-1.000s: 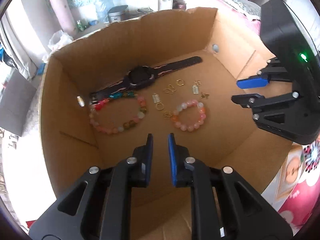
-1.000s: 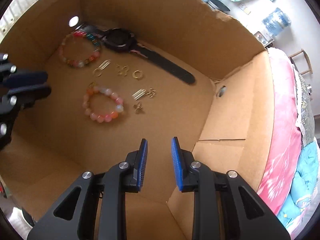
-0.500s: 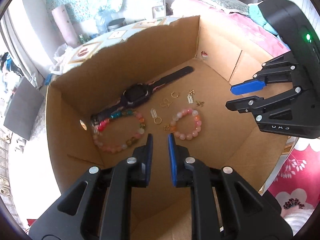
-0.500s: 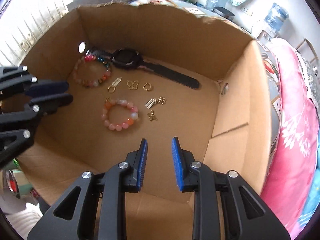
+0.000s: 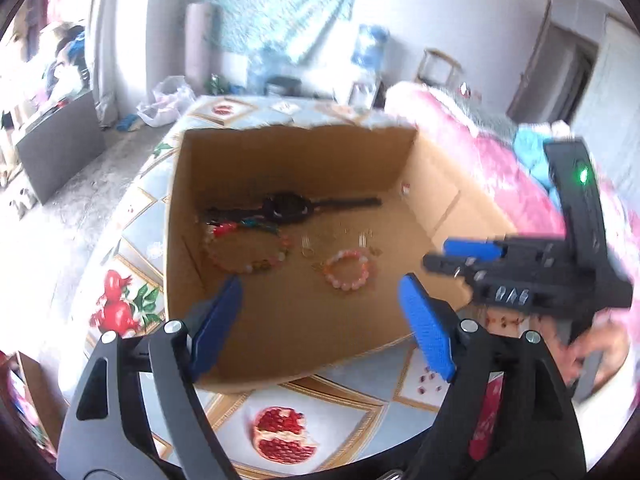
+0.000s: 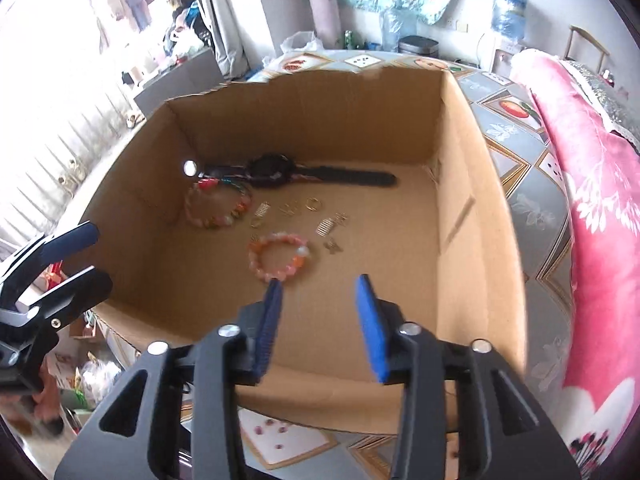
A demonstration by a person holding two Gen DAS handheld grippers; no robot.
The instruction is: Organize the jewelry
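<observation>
Black left gripper [image 5: 320,320], blue pads [image 5: 426,332] (silver screws)

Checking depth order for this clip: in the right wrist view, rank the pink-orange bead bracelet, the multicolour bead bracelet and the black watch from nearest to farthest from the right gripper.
1. Pink-orange bead bracelet, just ahead of the open right gripper, mid-floor of the box.
2. Multicolour bead bracelet, farther back, to the left.
3. Black watch, by the back wall.

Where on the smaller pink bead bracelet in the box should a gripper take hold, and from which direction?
The smaller pink bead bracelet lies flat on the floor of the cardboard box, an open ring apart from the charms. Probably best: come straight down from above, one finger inside the ring, one outside, pinching the near arc of beads. The right gripper, open above the near wall, is closest.
</observation>
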